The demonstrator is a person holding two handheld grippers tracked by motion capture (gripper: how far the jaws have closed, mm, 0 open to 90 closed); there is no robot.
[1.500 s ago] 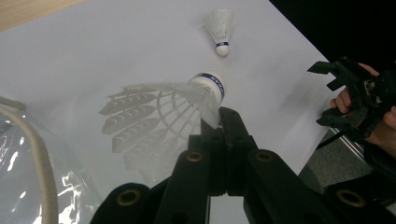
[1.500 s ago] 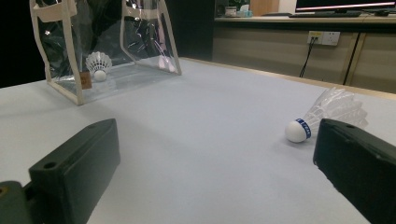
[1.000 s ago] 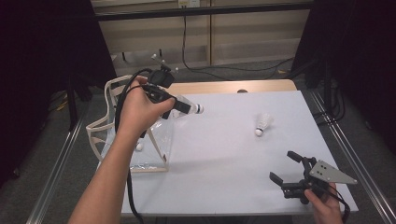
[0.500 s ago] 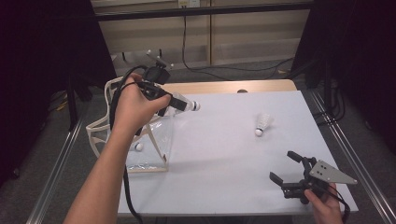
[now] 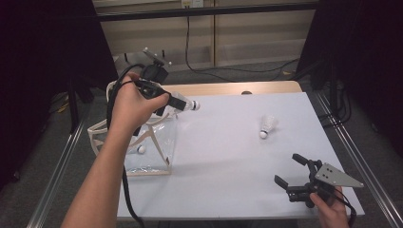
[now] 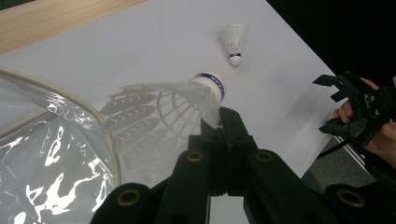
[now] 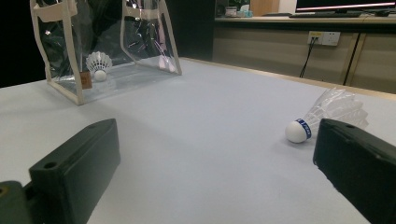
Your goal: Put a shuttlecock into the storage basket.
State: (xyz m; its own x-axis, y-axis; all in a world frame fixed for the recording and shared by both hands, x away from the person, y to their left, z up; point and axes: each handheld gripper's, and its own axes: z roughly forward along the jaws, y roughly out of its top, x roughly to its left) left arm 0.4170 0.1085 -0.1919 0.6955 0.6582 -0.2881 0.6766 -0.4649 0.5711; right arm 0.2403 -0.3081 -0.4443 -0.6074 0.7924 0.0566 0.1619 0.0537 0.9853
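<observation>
At upper left, a shuttlecock [image 5: 189,104] is clamped in the left hand-held gripper [image 5: 178,103]; at lower right, the right hand-held gripper [image 5: 288,171] is held with jaws apart.

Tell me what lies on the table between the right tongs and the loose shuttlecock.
Nothing: in the high view, bare white table separates the open right tongs from the loose shuttlecock. The right gripper view shows the same bare stretch.

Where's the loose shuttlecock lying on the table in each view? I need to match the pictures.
High view: the loose shuttlecock lies right of centre on the white table, cork toward the person.
Left gripper view: upper centre, beyond the held shuttlecock.
Right gripper view: at the right, beside the right jaw.
Shared landmark: the clear bag.
</observation>
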